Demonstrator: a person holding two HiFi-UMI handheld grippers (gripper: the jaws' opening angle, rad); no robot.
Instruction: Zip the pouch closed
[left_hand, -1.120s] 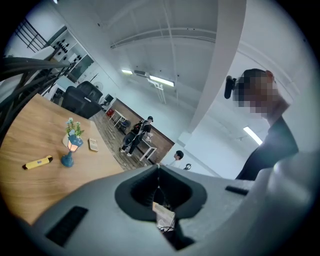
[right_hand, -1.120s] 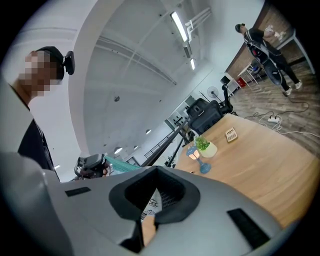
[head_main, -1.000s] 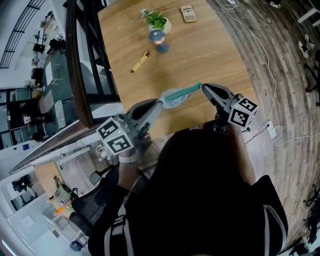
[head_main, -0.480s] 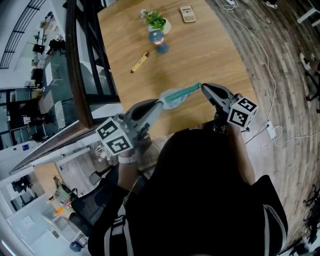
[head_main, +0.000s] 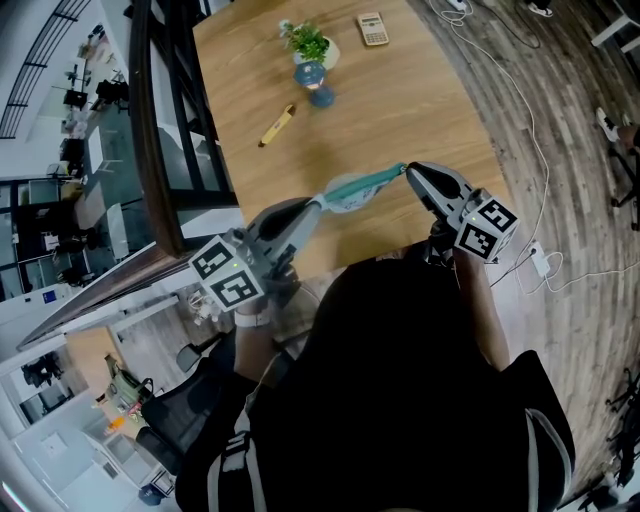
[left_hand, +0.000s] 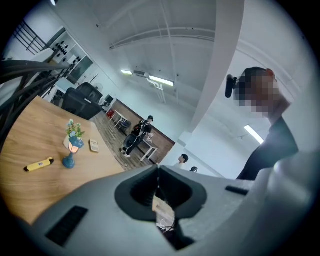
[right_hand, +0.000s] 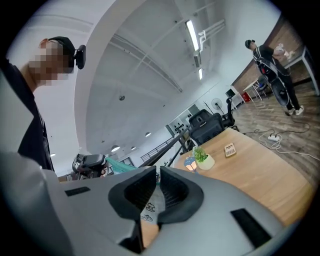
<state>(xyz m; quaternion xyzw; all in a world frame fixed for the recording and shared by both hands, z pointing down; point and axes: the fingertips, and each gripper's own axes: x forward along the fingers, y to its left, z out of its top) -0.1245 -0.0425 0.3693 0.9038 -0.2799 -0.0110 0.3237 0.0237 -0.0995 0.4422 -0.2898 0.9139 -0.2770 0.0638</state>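
A teal pouch (head_main: 355, 190) hangs stretched between my two grippers, just above the near part of the wooden table (head_main: 420, 110). The left gripper (head_main: 322, 203) is shut on the pouch's left end; a scrap of it shows between the jaws (left_hand: 162, 210). The right gripper (head_main: 408, 170) pinches the right end. Its jaws have just eased a little wider, with printed pouch fabric (right_hand: 150, 207) still caught between them. In the right gripper view the teal body (right_hand: 120, 164) runs off toward the left gripper.
Farther along the table lie a yellow marker (head_main: 279, 124), a small blue lamp figurine (head_main: 316, 80), a potted plant (head_main: 312, 42) and a calculator (head_main: 375, 28). The table's left edge meets a dark railing (head_main: 160, 150). Cables and a power strip (head_main: 545, 262) lie on the floor at right.
The right gripper has rolled slightly and the pouch bulges a little more between the grippers. The left gripper has stayed put.
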